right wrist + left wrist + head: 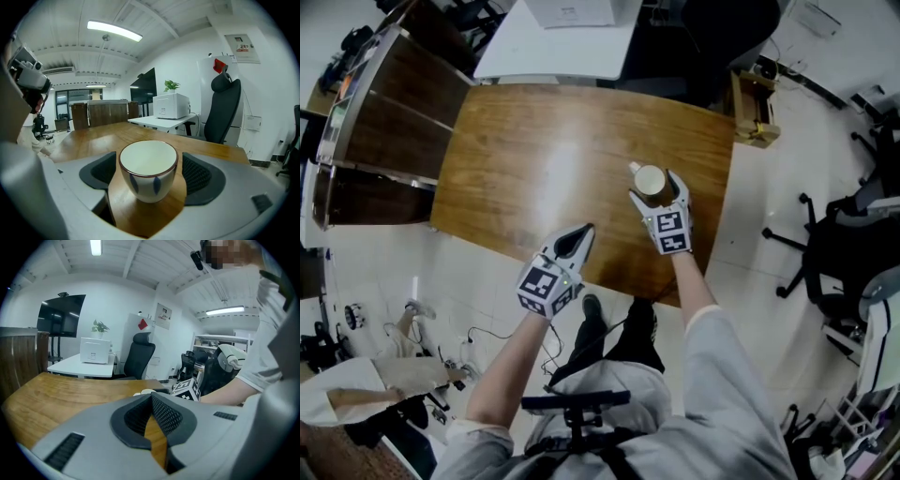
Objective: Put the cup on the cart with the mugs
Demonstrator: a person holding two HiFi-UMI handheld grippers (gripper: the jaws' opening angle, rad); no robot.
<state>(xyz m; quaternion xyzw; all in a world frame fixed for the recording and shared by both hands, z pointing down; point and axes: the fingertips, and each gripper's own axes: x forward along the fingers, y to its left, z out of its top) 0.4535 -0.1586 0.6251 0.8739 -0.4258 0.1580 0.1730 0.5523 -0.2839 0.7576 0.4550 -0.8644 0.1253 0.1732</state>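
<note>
A handleless cream cup (pixel 651 180) with blue marks and a dark rim stands upright on the wooden table (pixel 534 150), near its right front. My right gripper (pixel 654 174) is open, one jaw on each side of the cup with a narrow gap on both sides. In the right gripper view the cup (pixel 148 171) fills the space between the dark pads (pixel 200 174) and appears empty. My left gripper (pixel 584 232) is shut on nothing, low over the table's front edge to the left. In the left gripper view its jaws (pixel 151 397) meet at the tips.
A dark wooden shelf unit (pixel 380 122) stands left of the table, and a white desk (pixel 558 37) lies beyond it. Office chairs (pixel 853 234) crowd the right. A small wooden stand (pixel 755 111) sits off the table's far right corner. No cart shows in any view.
</note>
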